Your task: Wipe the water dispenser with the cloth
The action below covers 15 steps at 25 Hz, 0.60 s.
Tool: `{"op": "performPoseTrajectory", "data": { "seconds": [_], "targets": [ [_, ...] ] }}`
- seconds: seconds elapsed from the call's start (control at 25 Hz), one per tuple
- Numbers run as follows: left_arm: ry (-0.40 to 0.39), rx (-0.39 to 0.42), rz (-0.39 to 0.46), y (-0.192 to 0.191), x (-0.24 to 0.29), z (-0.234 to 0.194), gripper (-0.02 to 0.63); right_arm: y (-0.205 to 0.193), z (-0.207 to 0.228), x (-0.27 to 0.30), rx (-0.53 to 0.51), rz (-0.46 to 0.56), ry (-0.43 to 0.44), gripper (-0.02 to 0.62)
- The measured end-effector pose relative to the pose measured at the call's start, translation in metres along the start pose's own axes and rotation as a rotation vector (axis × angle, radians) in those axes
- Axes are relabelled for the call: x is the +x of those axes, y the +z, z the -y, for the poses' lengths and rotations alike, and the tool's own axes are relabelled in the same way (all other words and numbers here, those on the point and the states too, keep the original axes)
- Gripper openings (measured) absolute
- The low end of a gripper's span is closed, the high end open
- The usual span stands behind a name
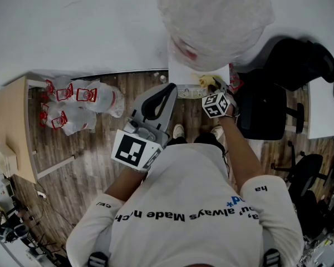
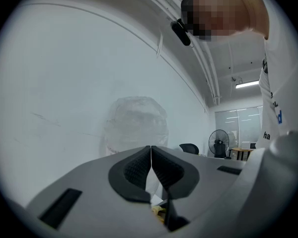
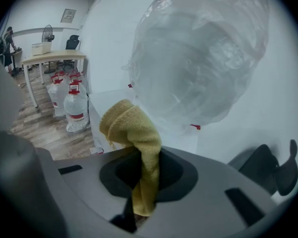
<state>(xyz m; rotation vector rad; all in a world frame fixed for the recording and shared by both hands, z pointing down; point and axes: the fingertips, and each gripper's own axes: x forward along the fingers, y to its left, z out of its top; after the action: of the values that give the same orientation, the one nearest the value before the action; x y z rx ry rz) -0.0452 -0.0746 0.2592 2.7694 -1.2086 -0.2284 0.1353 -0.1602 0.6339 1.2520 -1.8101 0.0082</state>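
cloth (image 3: 131, 130) tight between right gripper (image 3: 148, 157) fingers (image 3: 173, 171)

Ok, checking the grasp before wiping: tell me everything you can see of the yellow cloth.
The yellow cloth looks like soft, nubbly terry, bunched and folded. The right gripper is shut on its middle: a rounded wad sticks out past the jaws, a thinner tail hangs behind them. It is held close to the white water dispenser; whether they touch cannot be told.

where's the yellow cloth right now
The yellow cloth is clamped in the right tool; in the right gripper view its bunched end sticks up near the white water dispenser, just below the plastic-wrapped bottle.
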Motion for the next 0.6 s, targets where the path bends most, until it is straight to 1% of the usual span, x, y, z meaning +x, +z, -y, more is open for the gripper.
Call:
{"op": "performPoseTrajectory", "data": {
  "seconds": [0.36,0.6],
  "targets": [
    [-0.006,-0.001,-0.001,0.0,0.001,0.002,0.023,-0.005,-0.006,-0.007,-0.001,0.001,0.002,0.044],
    [-0.007,0.0,0.002,0.0,0.002,0.003,0.023,-0.01,-0.013,-0.012,-0.03,-0.01,0.016,0.053]
  ]
}}
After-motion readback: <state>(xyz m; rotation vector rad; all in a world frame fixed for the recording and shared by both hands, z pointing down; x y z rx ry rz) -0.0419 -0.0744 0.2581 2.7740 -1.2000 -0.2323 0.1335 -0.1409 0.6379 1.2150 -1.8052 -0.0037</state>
